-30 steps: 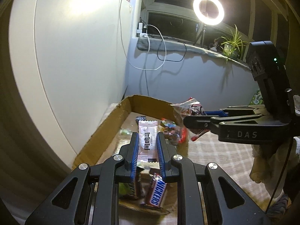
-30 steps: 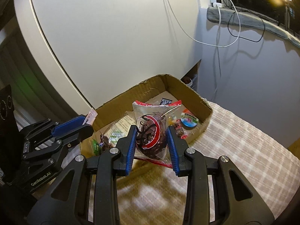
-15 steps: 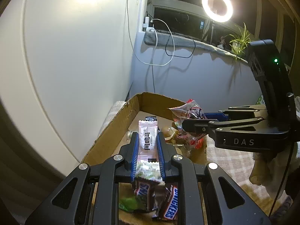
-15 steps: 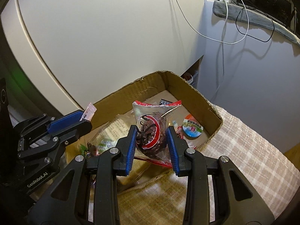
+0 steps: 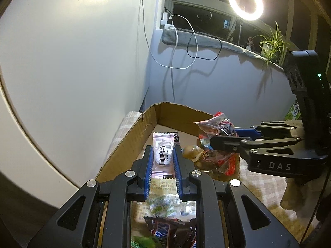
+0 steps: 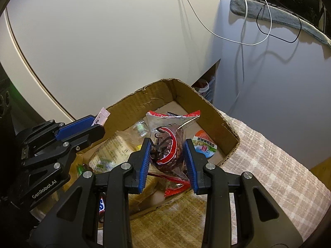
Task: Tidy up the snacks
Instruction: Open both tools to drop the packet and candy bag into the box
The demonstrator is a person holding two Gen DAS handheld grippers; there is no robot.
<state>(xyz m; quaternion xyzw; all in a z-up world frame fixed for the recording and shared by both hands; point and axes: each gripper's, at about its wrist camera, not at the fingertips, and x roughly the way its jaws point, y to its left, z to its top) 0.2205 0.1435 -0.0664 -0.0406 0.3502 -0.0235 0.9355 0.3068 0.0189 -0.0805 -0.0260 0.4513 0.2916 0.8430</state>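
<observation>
Between your left gripper (image 5: 163, 161) pads sits a slim pale pink sachet (image 5: 162, 155), long axis pointing forward, above the cardboard box (image 6: 217, 117). To its right, your right gripper (image 6: 168, 157) clamps a bulging clear red-printed snack bag (image 6: 167, 142) over the box's near-right corner.

A lit ring light (image 5: 245, 2) stands upper right of the left wrist view, a potted plant (image 5: 271, 43) on the grey ledge (image 5: 206, 39) just right of it. White cable (image 5: 175, 47) and black cable (image 5: 204, 49) hang from a wall plug (image 5: 165, 17) down the pale wall (image 5: 217, 82). A checked cloth (image 6: 275, 169) covers the surface, lower right of the right wrist view.
</observation>
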